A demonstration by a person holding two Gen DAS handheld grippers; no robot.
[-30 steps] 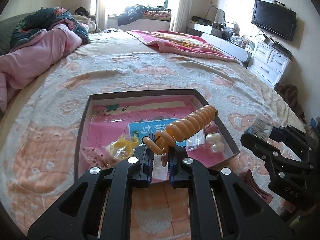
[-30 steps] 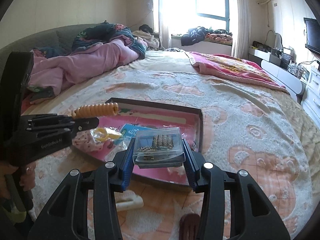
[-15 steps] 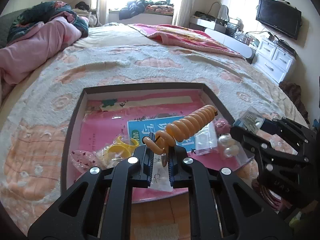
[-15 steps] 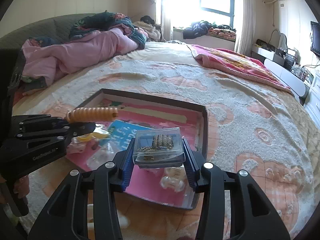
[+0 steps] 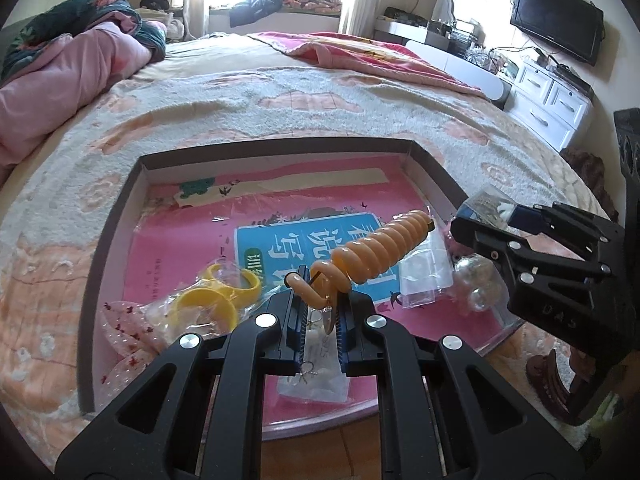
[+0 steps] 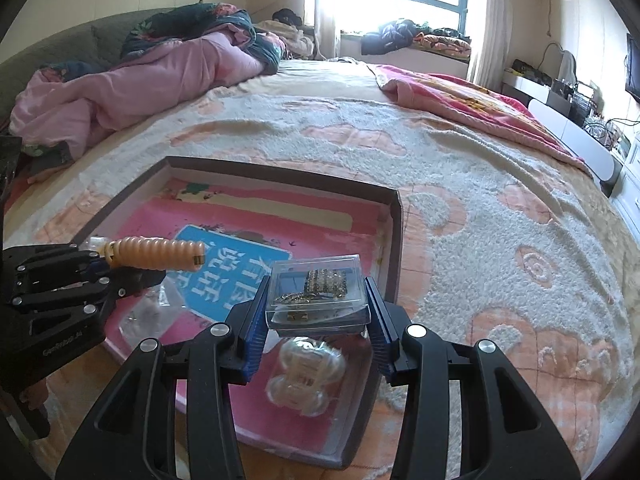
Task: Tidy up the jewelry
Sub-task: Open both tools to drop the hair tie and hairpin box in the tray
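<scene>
A shallow dark-rimmed box (image 5: 280, 146) with a pink floor lies on the bed; it also shows in the right wrist view (image 6: 394, 240). My left gripper (image 5: 319, 322) is shut on an orange spiral hair tie (image 5: 376, 258) and holds it above the box's near half. My right gripper (image 6: 316, 316) is shut on a clear plastic case of gold jewelry (image 6: 316, 292) above the box's right side; from the left it shows too (image 5: 486, 210). In the box lie yellow rings in a bag (image 5: 218, 300), clear bags (image 5: 426, 276) and pearl-like beads (image 6: 306, 372).
The box sits on a cream and orange bedspread (image 6: 500, 208). A pink quilt (image 5: 60, 80) lies at the far left, a red blanket (image 5: 372, 56) at the back. A brown object (image 5: 548, 380) lies on the bed right of the box. White drawers (image 5: 552, 100) stand beyond the bed.
Both grippers have moved forward over the box with their loads, so the box looks nearer and larger. The right gripper now hangs above the box's right side.
</scene>
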